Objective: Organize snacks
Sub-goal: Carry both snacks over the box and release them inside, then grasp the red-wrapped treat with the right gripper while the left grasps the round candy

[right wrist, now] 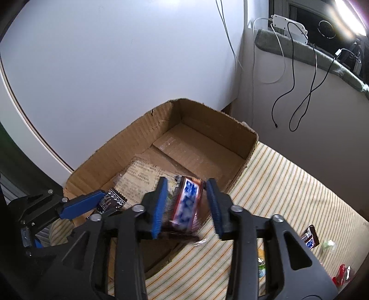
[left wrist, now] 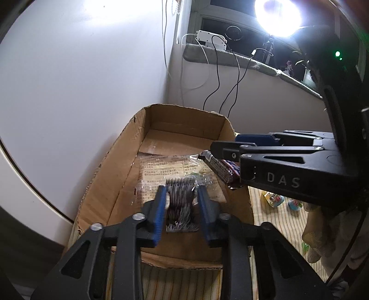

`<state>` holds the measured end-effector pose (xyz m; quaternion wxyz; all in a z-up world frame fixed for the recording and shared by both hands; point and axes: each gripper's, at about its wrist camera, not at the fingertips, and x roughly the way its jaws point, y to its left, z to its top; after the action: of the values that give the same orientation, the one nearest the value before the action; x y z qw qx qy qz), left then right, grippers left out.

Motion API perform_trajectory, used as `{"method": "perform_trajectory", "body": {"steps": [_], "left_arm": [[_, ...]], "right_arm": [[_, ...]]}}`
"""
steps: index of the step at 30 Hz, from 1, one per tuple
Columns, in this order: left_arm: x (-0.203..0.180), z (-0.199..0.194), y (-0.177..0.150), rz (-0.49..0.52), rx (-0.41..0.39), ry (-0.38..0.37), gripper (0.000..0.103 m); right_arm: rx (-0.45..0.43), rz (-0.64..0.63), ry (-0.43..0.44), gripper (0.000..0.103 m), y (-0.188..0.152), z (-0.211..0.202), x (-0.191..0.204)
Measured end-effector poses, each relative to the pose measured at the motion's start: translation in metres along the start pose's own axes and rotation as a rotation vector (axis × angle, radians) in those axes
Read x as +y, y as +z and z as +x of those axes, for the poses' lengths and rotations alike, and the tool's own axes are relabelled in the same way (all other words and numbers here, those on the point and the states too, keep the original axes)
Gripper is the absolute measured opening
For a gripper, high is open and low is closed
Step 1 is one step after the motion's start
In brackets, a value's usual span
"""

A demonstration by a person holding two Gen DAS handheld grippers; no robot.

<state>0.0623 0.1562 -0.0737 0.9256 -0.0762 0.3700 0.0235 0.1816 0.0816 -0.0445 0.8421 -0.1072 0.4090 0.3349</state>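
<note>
An open cardboard box [left wrist: 115, 166] [right wrist: 230, 136] stands on a striped cloth. A clear printed snack bag [left wrist: 161, 168] [right wrist: 140, 175] lies on its floor. My left gripper [left wrist: 181, 196] is over the box's near end, its jaws around a dark snack bar [left wrist: 180, 203] that also shows in the right wrist view [right wrist: 111, 200]. My right gripper [right wrist: 186, 200] [left wrist: 221, 150] is above the box's right wall with a brown, red, white and blue bar [right wrist: 188, 203] [left wrist: 221, 167] between its jaws; that bar is blurred, and a gap shows beside the left pad.
Loose snacks lie on the striped cloth [right wrist: 288, 184] right of the box: a brown bar [right wrist: 310, 236], a red wrapper [right wrist: 341, 274], small colourful packets [left wrist: 274, 199]. A white wall is behind the box. Cables [right wrist: 297, 99] hang from a windowsill. A bright lamp [left wrist: 278, 13] glares.
</note>
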Motion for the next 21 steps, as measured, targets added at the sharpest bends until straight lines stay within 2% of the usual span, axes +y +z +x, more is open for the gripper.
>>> {"method": "perform_trajectory", "body": {"steps": [5,8,11,21], "left_arm": [[-0.004,-0.010,0.001,-0.002,-0.018,0.007,0.031],[-0.010,-0.017,0.001,0.000,-0.027,0.007,0.032],[-0.020,-0.025,0.000,0.013,-0.036,0.000,0.032],[-0.073,-0.023,-0.006,0.060,-0.021,-0.067,0.032]], "right_arm": [[-0.021,-0.005,-0.012,0.048,-0.001,-0.014,0.000],[-0.038,0.007,-0.020,0.054,-0.005,-0.027,-0.005],[-0.051,0.022,-0.031,0.054,-0.012,-0.041,-0.015],[-0.050,0.108,-0.111,0.054,-0.061,-0.086,-0.082]]}}
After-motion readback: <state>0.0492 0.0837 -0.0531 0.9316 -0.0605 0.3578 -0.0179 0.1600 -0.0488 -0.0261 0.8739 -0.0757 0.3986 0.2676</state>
